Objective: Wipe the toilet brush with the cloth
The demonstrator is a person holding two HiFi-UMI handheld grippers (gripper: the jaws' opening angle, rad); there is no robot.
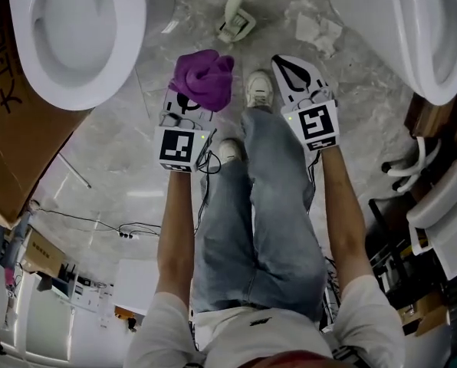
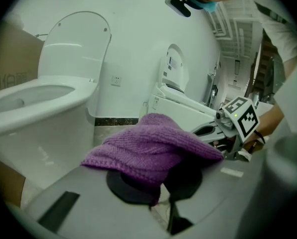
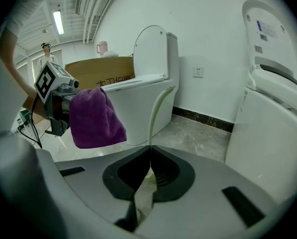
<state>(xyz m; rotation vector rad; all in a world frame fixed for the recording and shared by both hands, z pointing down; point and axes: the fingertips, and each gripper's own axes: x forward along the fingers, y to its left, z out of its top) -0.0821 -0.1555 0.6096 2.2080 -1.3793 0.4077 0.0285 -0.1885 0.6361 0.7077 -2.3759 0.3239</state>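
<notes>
1. The left gripper (image 2: 161,185) is clamped on the purple cloth (image 1: 204,79), at the centre of the head view. The loose bunch could slip out while wiping.
2. The right gripper (image 3: 149,151) is closed and empty. The toilet brush (image 1: 236,14) stands at top centre, apart from both grippers.
3. Closed jaws reaching it may topple it.

White short-sleeved shirt (image 1: 236,336), blue jeans (image 1: 271,205), white sneakers (image 1: 259,90). Left gripper (image 2: 169,203) and right gripper (image 1: 294,67) grey-shelled, black-padded, each bearing black-and-white marker cube (image 1: 176,146).
</notes>
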